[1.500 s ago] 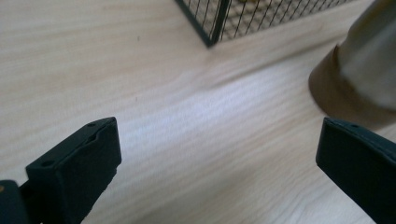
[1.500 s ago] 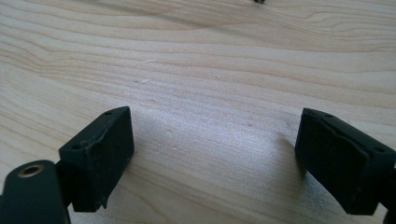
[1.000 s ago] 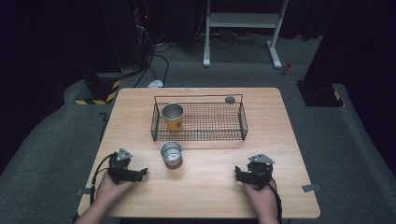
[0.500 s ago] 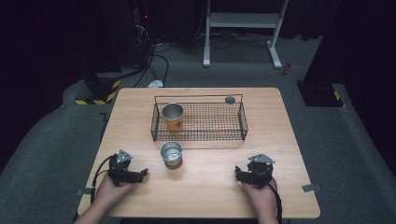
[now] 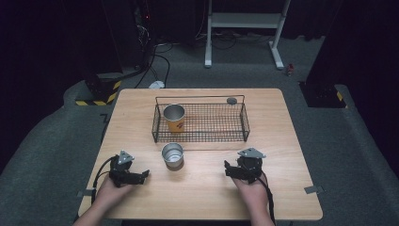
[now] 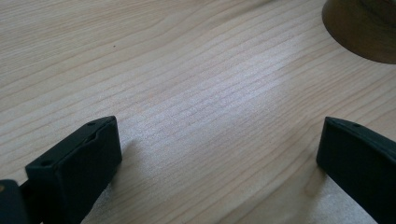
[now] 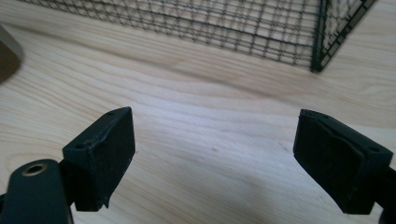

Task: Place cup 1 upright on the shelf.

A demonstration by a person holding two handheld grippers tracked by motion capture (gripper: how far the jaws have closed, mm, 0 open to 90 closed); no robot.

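In the left gripper view we see a metal cup [image 6: 362, 28] at the upper right of the frame, cut off by the top and right edges, so only a curved slice of its base shows, out of focus. In the right gripper view the wire basket [image 7: 261, 28] runs off the top edge, and a brown shape [image 7: 7, 58] at the left edge is too cropped for us to name. In the high view, the small dark round thing [image 5: 231, 100] at the basket's far rim, upper middle of the frame, is too small to identify. The print on the orange cup [image 5: 174, 118] is illegible. Both forearms leave the bottom edge.
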